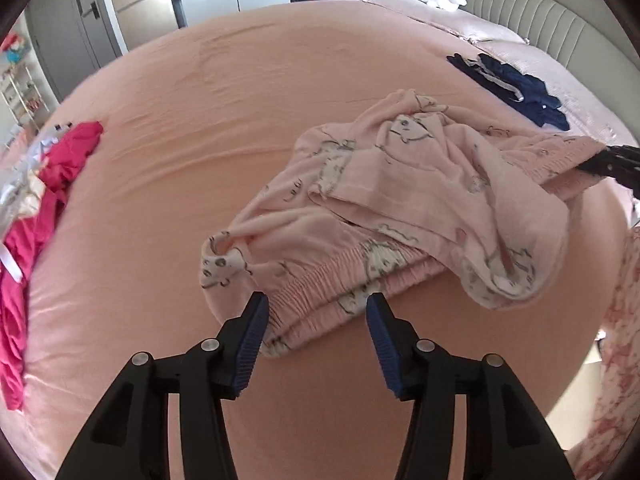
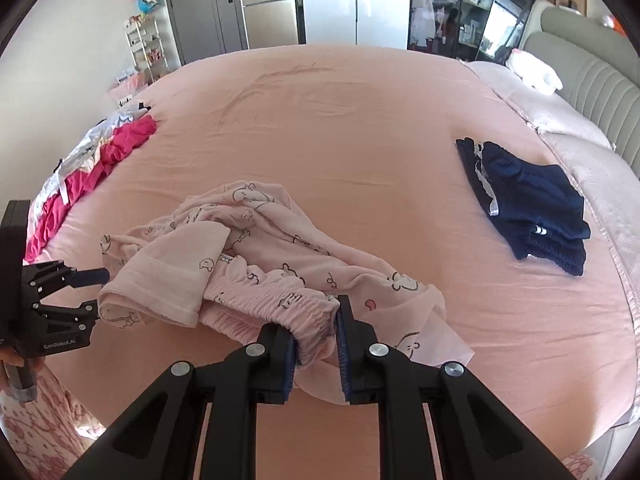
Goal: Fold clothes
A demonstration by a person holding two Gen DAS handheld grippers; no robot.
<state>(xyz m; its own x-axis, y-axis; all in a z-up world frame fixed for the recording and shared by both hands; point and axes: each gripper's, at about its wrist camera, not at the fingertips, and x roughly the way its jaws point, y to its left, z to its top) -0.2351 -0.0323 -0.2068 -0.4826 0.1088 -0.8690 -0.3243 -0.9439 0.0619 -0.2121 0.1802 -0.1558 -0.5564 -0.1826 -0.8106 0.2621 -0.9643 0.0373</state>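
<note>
— Where are the clothes she's working on?

— The pink printed pyjama bottoms [image 2: 256, 256] lie crumpled near the front edge of the bed [image 2: 340, 120], the side she stands at. They're bunched, one leg thrown over the gathered waistband [image 2: 272, 300], so nothing is flat yet.

— And the two claws?

— The right claw [image 2: 316, 336] is pinching one end of the waistband – its blue pads have the elastic squeezed between them, some loose cloth hanging below. I'd say she took the waist because it's the firmest edge to pull straight.

— The left one?

— The left claw [image 1: 316, 312] stands spread, its fingers [image 1: 252, 328] either side of the other stretch of waistband, close to the cloth but not closed on it. From the right camera you can see it low beside the folded-over leg, near the front-left part of the bed.

— So what's the idea?

— My guess: get both ends of the waist, lift and shake the bottoms out flat. The left needs to close on the elastic only, not the leg lying over it, or the tangle comes up with it.

— And the rest?

— A folded navy garment [image 2: 528, 204] sits toward the right edge, likely finished; a heap of magenta clothes [image 2: 96, 168] waits along the left edge – well apart from this pair
</note>
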